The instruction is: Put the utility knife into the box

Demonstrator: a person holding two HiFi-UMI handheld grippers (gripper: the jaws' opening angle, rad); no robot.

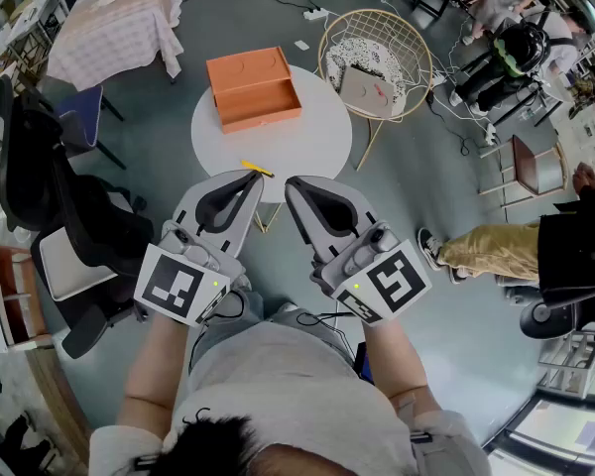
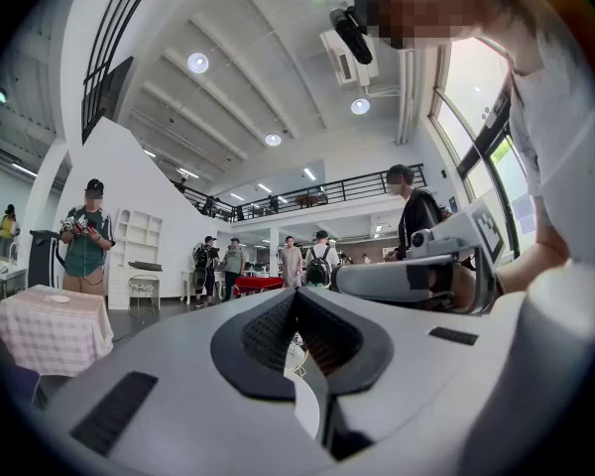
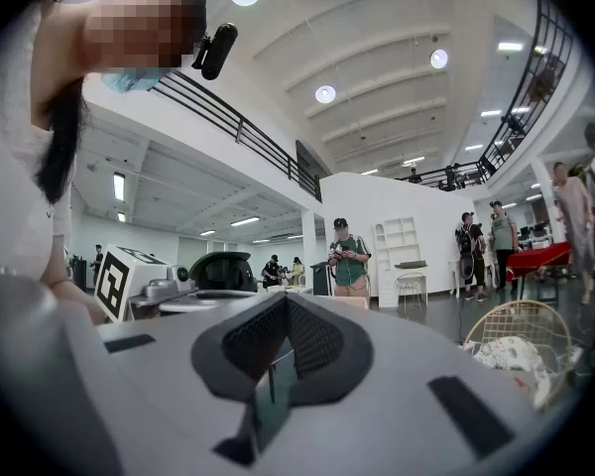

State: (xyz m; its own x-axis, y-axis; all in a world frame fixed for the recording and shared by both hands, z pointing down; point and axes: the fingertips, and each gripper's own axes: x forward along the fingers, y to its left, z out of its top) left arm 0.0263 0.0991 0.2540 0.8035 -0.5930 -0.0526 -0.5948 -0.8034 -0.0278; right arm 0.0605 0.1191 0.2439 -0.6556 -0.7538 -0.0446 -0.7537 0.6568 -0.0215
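One knife point(image 1: 260, 170), one box point(image 1: 263, 117) — left claw point(image 2: 296, 296), right claw point(image 3: 286, 297) closed.

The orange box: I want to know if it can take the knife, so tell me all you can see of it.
The orange box looks like cardboard, rectangular and shallow. It stands open, lid laid back on the far side, inside apparently empty. It rests on the round white table, toward its far left. Nothing else touches it; the yellow utility knife lies apart by the near edge.
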